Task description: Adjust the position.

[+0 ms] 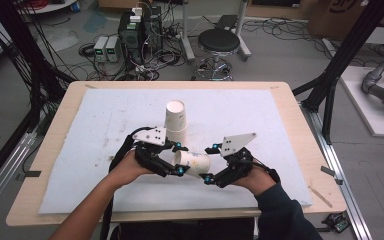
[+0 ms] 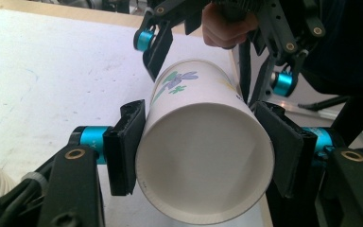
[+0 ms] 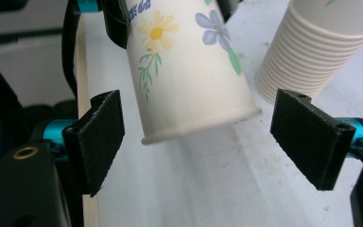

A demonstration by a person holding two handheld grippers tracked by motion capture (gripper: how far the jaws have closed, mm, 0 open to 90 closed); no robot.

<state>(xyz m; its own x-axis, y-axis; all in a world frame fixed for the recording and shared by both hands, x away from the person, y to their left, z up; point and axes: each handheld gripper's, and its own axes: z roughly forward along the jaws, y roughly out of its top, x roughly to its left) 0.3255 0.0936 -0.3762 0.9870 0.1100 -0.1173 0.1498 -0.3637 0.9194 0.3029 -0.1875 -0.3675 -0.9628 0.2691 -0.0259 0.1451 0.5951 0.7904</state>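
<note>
Left tool (image 2: 203, 151) clamps the flowered paper cup (image 2: 203, 156) sideways beside the cup stack (image 1: 176, 122); right tool (image 3: 201, 142) gapes around its base.

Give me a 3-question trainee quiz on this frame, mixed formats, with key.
1. True or false: the left gripper clamps the cup near its open rim.
2. The right gripper is: A) shut on the cup's base, B) open around the base, not touching, C) holding the stack.
3. Fill in: the cup stack stands on the white ___.

Key: 1 true. 2 B. 3 mat.
</note>
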